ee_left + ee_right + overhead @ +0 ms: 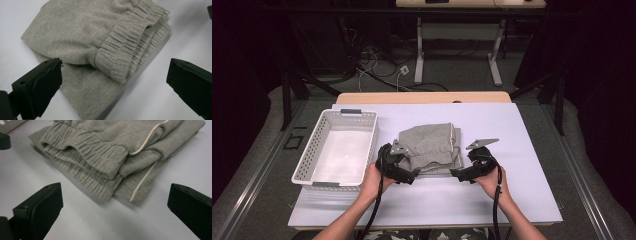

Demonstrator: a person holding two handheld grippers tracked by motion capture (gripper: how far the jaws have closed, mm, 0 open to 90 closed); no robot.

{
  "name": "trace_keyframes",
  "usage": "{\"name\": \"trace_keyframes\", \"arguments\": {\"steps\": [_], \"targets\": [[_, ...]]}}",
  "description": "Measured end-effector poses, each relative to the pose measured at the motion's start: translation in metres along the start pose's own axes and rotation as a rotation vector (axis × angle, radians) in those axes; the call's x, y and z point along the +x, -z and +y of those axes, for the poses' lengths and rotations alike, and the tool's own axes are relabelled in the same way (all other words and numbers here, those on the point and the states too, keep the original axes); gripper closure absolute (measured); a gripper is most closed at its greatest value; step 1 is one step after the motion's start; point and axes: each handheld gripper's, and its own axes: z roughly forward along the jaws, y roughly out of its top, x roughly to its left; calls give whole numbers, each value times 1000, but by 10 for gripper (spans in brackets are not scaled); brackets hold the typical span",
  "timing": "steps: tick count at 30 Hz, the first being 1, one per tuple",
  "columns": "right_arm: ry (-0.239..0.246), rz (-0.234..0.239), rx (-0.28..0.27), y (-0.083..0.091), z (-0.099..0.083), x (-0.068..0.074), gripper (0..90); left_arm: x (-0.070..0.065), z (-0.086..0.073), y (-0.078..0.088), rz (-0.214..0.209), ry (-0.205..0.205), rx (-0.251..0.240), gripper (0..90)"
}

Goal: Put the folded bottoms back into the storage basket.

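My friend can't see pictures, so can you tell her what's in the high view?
A folded grey garment lies on a white table, and a person holds the left gripper and right gripper at its near edge, one on each side, jaws open. A white basket stands to the left.

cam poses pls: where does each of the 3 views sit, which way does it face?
High view: above the person's side, facing forward and down on the table; forearms, left gripper, right gripper.
Left gripper view: rides that gripper, faces the folded grey garment; open jaws.
Right gripper view: same, toward the garment's waistband side; open jaws.
Shared: the garment.
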Motion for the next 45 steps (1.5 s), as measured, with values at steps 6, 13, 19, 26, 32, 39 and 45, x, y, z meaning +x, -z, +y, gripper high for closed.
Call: {"name": "trace_keyframes", "arguments": {"steps": [6, 13, 19, 26, 32, 39, 45], "targets": [[-5, -5, 21, -11, 7, -2, 0, 7, 3, -8, 10, 28, 11, 3], [-42, -2, 22, -19, 16, -5, 0, 12, 8, -16, 23, 53, 26, 7], [-76, -9, 28, -30, 23, -7, 0, 17, 12, -26, 38, 77, 47, 8], [-106, -33, 60, -43, 27, -12, 1, 24, 9, -33, 31, 110, 70, 0], [-123, -40, 75, -50, 25, -17, 13, 26, 7, -38, 19, 125, 105, 0], [-148, -49, 94, -56, 20, -22, 27, 24, 3, -47, -1, 126, 147, 0], [-153, -49, 100, -61, 18, -22, 36, 21, -1, -56, -25, 138, 190, 0]]}}
